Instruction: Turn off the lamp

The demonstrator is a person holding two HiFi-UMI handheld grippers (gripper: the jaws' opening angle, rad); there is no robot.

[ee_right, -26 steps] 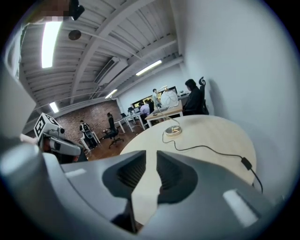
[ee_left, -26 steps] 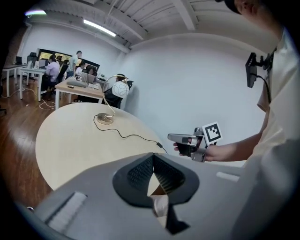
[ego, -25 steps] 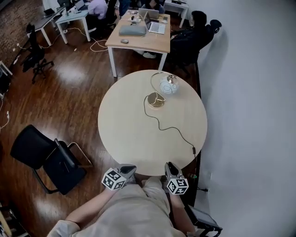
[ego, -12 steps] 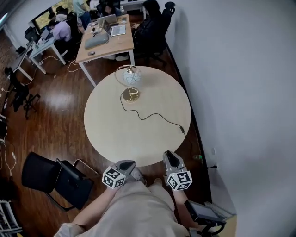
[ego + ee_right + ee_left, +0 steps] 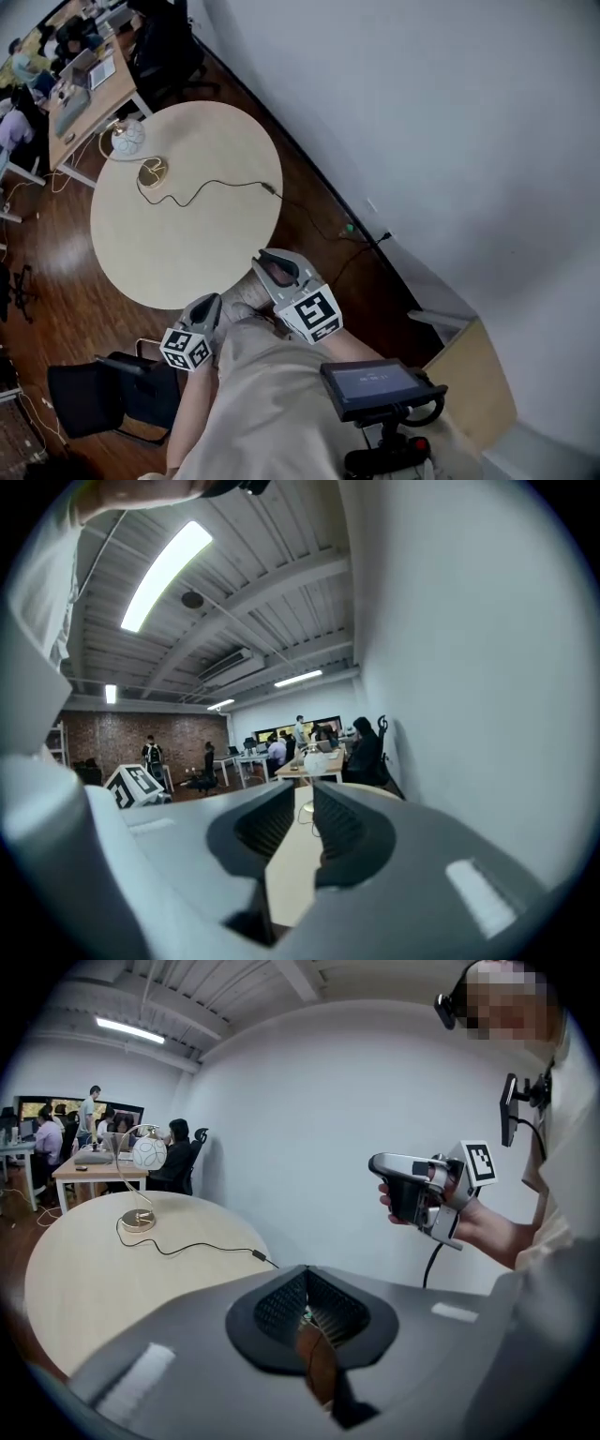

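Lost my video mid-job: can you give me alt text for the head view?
A white-globe lamp stands at the far edge of a round table, its cord trailing off the right side. The left tool and right tool are near the person's body, far from the lamp.

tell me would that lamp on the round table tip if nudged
Probably top-heavy: the lamp carries its globe high above a small base, so a high push may tip it. Its cord lies slack, so likely no tug.
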